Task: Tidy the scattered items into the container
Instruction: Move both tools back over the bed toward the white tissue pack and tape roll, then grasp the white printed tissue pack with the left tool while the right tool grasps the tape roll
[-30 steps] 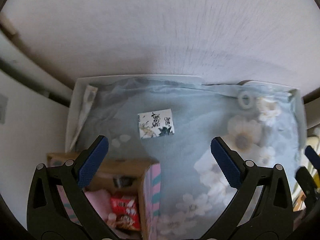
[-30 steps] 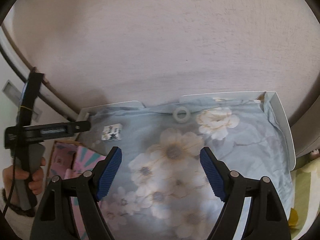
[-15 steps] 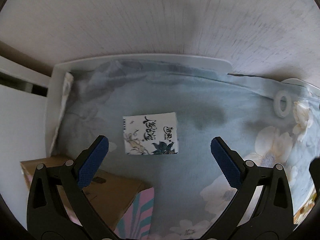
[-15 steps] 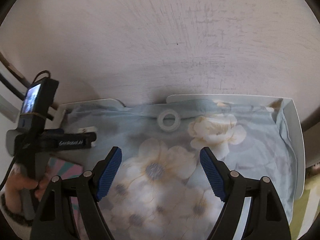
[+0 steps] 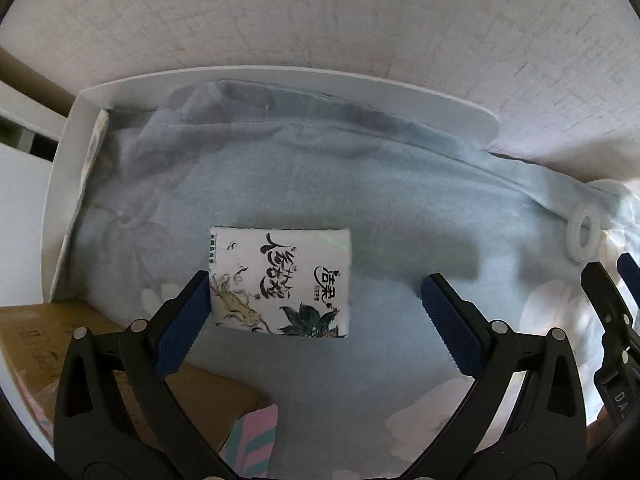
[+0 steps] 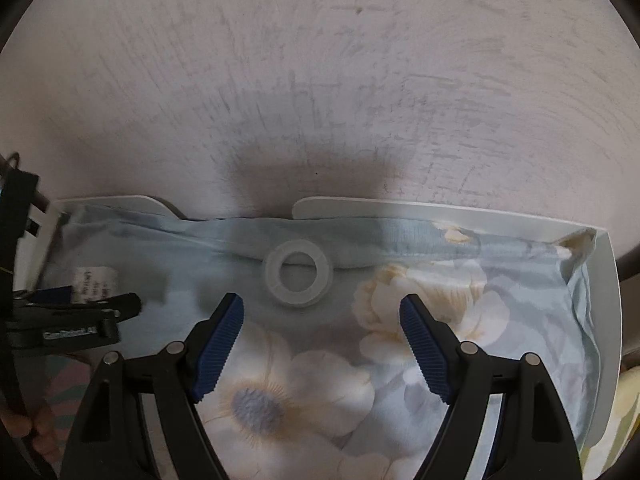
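A white tissue pack (image 5: pixel 280 282) with black lettering lies on the pale blue floral cloth (image 5: pixel 360 200). My left gripper (image 5: pixel 316 300) is open and empty, its left finger beside the pack's left edge, the pack between the jaws. A translucent tape ring (image 6: pixel 299 278) lies on the cloth near the back edge; it also shows in the left wrist view (image 5: pixel 584 237). My right gripper (image 6: pixel 322 328) is open and empty just in front of the ring. The cardboard box (image 5: pixel 60 344) with a pink striped flap sits at the lower left.
The cloth covers a white tray-like table with raised rims (image 5: pixel 280 76) against a pale textured wall (image 6: pixel 320 80). The left gripper shows at the left of the right wrist view (image 6: pixel 80 316). The right gripper shows at the right edge of the left wrist view (image 5: pixel 612 320).
Both grippers have moved forward and down toward the cloth. The tissue pack now sits between the left jaws, and the tape ring is close ahead of the right jaws. Both stay open.
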`<action>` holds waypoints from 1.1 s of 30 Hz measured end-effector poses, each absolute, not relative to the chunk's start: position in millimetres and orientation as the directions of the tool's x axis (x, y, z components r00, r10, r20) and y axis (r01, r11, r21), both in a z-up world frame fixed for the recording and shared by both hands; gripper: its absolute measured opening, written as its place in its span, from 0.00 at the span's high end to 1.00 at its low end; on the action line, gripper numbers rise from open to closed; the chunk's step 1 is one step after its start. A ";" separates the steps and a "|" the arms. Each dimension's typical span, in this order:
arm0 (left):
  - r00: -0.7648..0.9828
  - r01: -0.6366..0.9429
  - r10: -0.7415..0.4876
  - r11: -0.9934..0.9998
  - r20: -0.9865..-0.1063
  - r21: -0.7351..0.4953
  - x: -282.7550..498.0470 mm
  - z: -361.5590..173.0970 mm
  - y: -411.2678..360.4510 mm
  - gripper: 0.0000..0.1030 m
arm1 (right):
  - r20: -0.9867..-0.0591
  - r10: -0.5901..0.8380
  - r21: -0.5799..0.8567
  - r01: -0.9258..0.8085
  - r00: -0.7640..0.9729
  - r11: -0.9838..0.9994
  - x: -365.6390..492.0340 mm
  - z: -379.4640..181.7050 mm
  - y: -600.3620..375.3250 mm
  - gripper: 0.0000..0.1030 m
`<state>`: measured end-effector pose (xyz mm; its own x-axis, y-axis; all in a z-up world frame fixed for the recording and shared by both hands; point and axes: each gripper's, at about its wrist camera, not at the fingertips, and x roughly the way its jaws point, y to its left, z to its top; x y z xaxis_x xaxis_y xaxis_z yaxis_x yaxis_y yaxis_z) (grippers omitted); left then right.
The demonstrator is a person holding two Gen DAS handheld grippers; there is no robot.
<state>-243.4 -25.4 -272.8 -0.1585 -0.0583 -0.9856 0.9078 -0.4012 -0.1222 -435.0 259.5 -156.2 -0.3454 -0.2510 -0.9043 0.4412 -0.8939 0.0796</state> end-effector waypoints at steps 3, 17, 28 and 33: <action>-0.179 0.914 -0.068 -0.381 -0.981 -0.141 -239.8 -273.0 -25.0 0.00 | -0.902 -0.256 0.081 0.447 -0.347 -0.891 -435.6 -158.4 256.6 0.25; -0.203 0.919 -0.137 -0.369 -0.970 -0.141 -234.8 -267.7 -13.3 0.00 | -0.896 -0.249 0.060 0.455 -0.369 -0.889 -436.2 -164.0 255.9 0.28; -0.233 0.910 -0.142 -0.381 -0.962 -0.164 -234.3 -260.4 -5.0 0.17 | -0.898 -0.251 0.050 0.483 -0.361 -0.874 -433.4 -164.1 262.2 0.61; -0.257 0.895 -0.135 -0.407 -0.957 -0.182 -237.2 -252.3 1.7 0.42 | -0.891 -0.257 0.046 0.488 -0.375 -0.872 -430.5 -161.0 267.4 0.61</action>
<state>-237.2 1.7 -252.3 -0.2566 -0.1354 -0.9570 0.8951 -0.4068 -0.1825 -430.5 267.4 -161.0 -0.3754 -0.2569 -0.8905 0.4876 -0.8719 0.0460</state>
